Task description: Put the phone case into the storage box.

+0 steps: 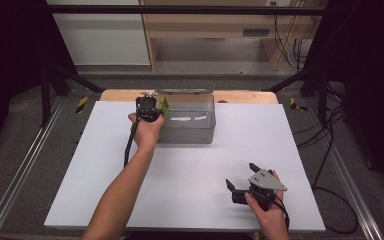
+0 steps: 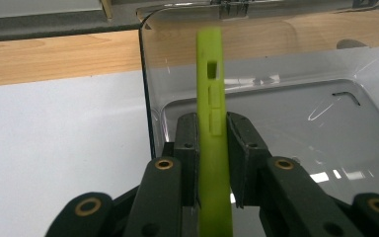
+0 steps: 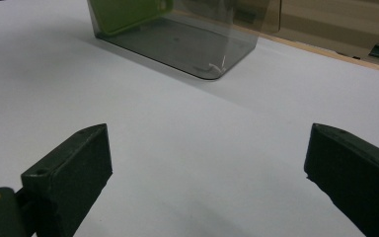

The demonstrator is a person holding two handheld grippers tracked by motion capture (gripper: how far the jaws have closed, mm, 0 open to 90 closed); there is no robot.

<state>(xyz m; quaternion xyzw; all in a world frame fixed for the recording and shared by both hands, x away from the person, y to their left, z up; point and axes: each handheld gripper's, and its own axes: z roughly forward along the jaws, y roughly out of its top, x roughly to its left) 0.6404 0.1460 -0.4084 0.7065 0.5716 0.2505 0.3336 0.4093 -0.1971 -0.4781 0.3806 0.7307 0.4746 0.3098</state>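
Left gripper (image 1: 152,107) clamped on lime-green phone case (image 2: 212,123), held edge-on over left wall of clear plastic bin (image 1: 200,131), at table's (image 1: 190,175) far middle. Right gripper (image 1: 244,181) rests near front right, jaws spread, nothing between.

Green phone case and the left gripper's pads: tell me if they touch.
Touching. In the left gripper view both pads press flat against the green phone case, no gap either side.
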